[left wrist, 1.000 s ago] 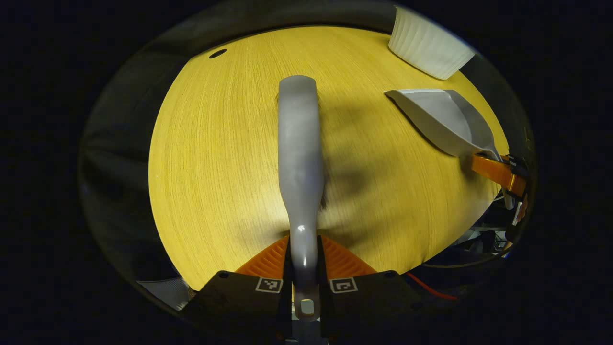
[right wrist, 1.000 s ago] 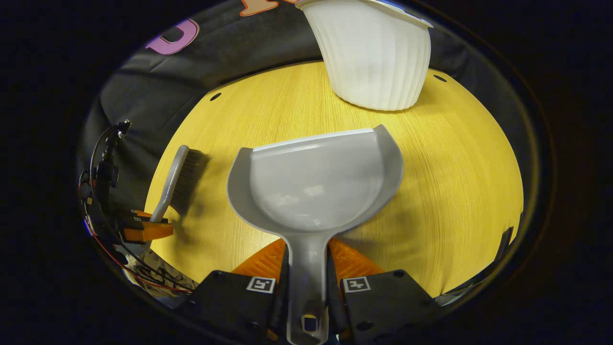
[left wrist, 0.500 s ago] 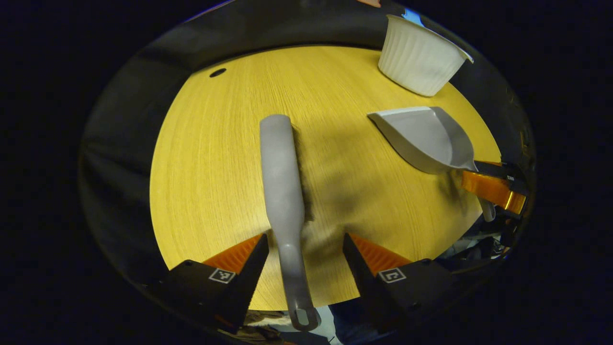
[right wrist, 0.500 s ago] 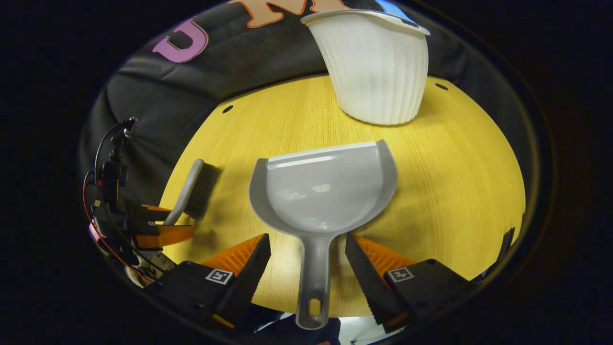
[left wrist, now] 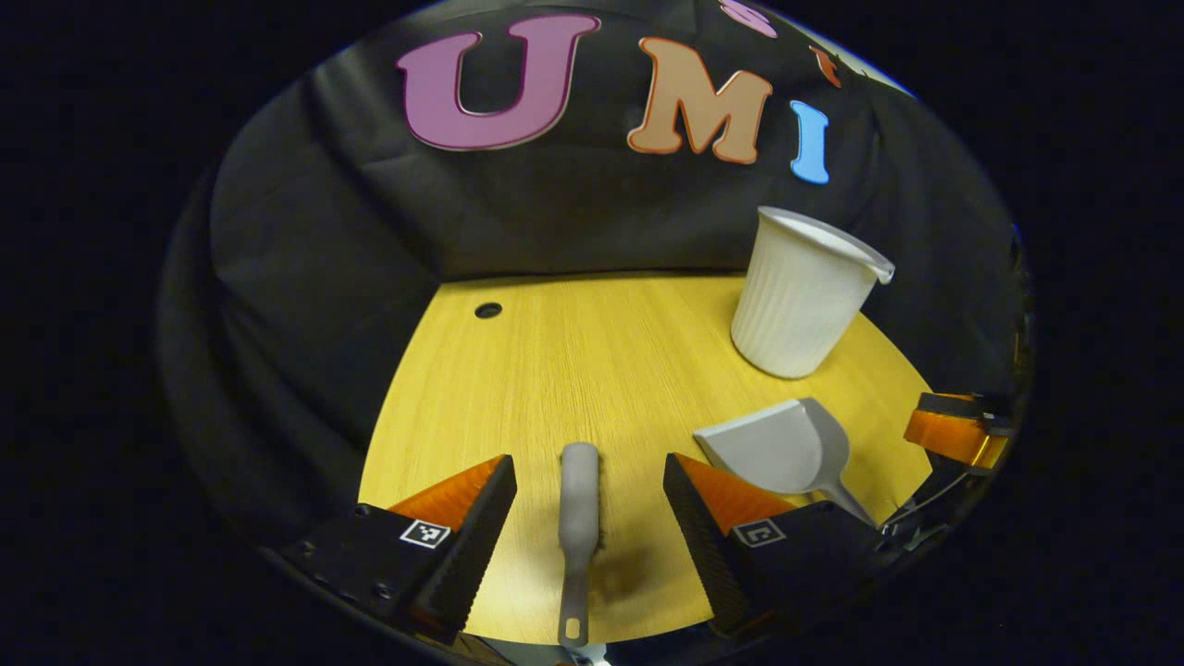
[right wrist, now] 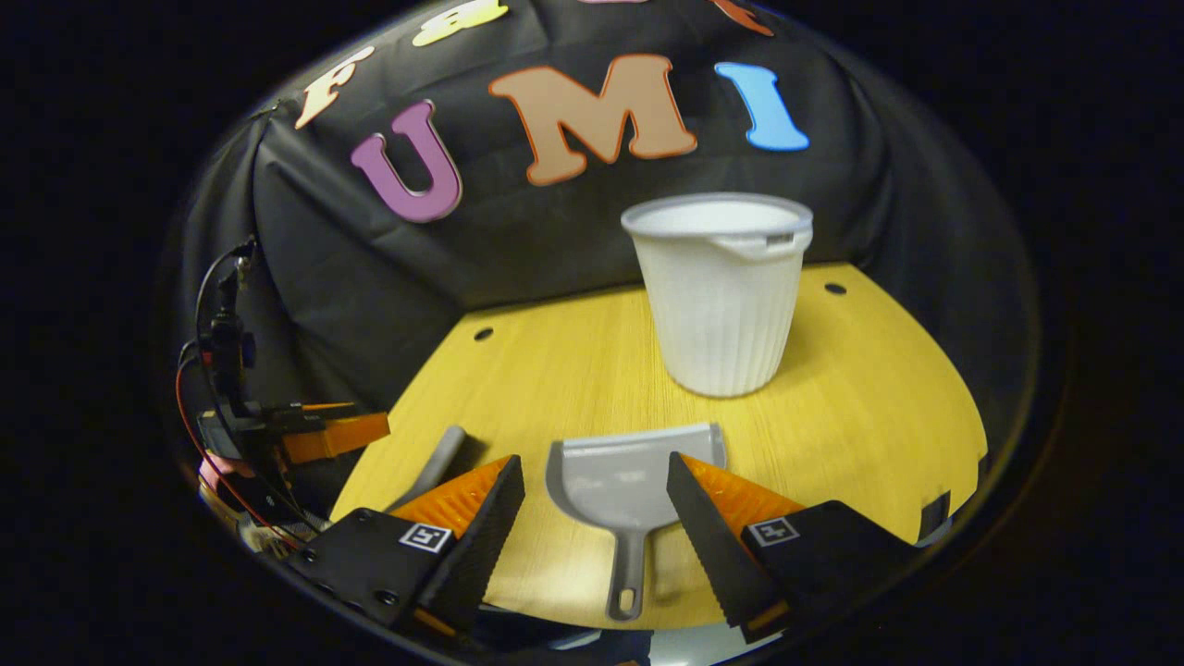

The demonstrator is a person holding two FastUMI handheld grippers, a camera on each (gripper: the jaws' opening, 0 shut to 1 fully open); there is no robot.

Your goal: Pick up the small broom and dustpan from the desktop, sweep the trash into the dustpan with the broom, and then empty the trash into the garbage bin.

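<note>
Left tool [left wrist: 589, 504] hovered above the bench [left wrist: 601, 351], fingers spread, released, over the broom [left wrist: 577, 518]. Right tool [right wrist: 595, 504] likewise released over the dustpan [right wrist: 624, 486].

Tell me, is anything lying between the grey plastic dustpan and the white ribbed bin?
Nothing visible does. Between the grey plastic dustpan and the white ribbed bin there is only bare yellow wooden desktop. The grey broom lies off to one side.
</note>
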